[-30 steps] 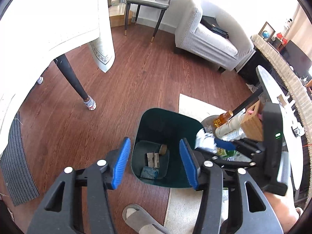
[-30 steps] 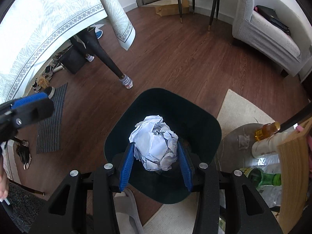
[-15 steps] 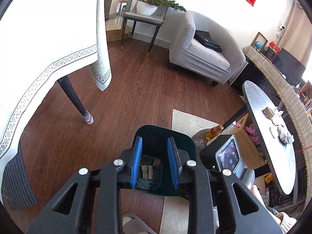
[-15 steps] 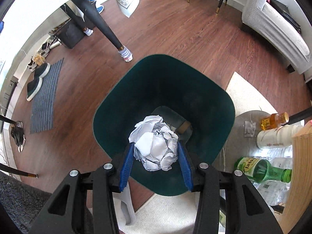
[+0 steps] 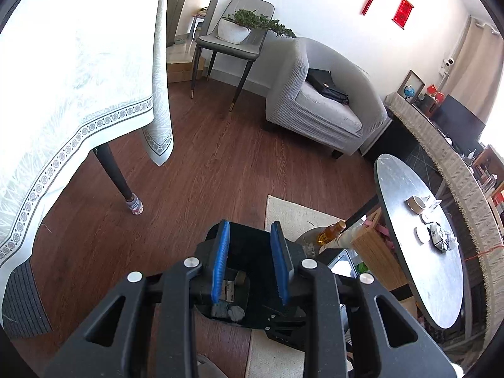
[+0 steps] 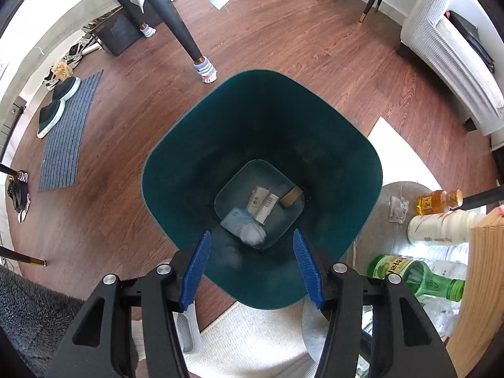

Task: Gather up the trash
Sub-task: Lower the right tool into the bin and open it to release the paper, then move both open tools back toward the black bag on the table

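Note:
In the right wrist view a dark green bin (image 6: 189,145) stands on the wooden floor right under me. My right gripper (image 6: 252,271) hangs over its near rim, jaws opening, with nothing between them. On the bin's floor lie a pale, blurred crumpled lump (image 6: 244,231), a white carton (image 6: 263,203) and a small brown piece (image 6: 291,196). In the left wrist view my left gripper (image 5: 250,261) is shut and holds nothing. It hovers higher above the same bin (image 5: 249,245), with the trash showing between and below its blue pads.
A green bottle (image 6: 415,277), a white bottle (image 6: 441,226) and an amber bottle (image 6: 438,201) crowd a low shelf right of the bin, beside a wooden box (image 6: 478,267). A table leg (image 6: 176,22) stands behind. A grey armchair (image 5: 318,107) and an oval table (image 5: 419,236) lie beyond.
The right gripper sank toward the bin and spread its jaws; the crumpled paper ball left them and fell in. The left gripper closed empty and rose, tilting up toward the room.

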`<state>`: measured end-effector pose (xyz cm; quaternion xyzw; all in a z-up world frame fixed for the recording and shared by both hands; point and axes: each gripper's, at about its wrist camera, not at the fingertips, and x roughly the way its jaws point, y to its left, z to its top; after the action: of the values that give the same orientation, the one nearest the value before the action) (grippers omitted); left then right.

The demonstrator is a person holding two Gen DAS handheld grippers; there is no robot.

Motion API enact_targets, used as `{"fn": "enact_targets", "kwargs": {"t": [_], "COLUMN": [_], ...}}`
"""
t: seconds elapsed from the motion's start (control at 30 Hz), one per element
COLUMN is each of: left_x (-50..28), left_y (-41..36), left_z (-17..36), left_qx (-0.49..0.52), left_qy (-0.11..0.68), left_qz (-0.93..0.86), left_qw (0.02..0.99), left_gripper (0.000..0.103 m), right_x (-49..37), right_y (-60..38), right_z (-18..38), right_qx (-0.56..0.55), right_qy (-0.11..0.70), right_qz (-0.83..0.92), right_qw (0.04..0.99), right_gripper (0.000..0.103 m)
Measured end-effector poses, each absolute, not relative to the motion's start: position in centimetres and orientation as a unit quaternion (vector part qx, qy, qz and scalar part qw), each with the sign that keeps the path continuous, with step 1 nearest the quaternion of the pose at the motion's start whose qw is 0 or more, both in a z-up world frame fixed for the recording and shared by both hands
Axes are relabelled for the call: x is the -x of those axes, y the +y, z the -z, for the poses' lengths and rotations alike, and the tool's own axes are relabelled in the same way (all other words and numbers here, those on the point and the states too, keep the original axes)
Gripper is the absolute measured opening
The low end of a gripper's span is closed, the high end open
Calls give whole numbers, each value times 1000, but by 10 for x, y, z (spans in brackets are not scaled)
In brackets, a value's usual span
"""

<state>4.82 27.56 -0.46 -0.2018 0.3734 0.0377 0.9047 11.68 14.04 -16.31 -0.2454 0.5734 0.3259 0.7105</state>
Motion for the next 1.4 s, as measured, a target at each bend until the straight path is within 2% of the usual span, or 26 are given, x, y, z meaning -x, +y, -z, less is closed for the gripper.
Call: {"fn": "enact_targets", "kwargs": {"t": [0.13, 0.37, 0.57, 0.87, 1.17, 1.4], "left_x": [-49, -50, -49, -48, -70, -92], "left_y": [272, 264, 255, 238, 195, 149], "left_z": [-6, -20, -34, -55, -52, -48], "left_qx": [204, 195, 184, 179, 158, 134], "left_qy": [360, 339, 313, 269, 275, 287], "left_qz": [-37, -44, -46, -55, -32, -2], "left_qw": [910, 919, 931, 945, 948, 948], "left_gripper": [28, 28, 39, 50, 67, 76], "right_x": [-113, -105, -93, -94, -106, -108], "right_y": [137, 134, 123, 72, 2, -42], "right_z": [147, 109, 60, 0, -31, -42], "right_qx": [239, 223, 203, 160, 117, 114], "right_qy": [554, 517, 461, 400, 369, 354], "right_qz": [-344, -377, -401, -388, -336, -298], "right_qw": [719, 735, 765, 815, 858, 879], "right_gripper": [55, 43, 36, 35, 35, 36]}}
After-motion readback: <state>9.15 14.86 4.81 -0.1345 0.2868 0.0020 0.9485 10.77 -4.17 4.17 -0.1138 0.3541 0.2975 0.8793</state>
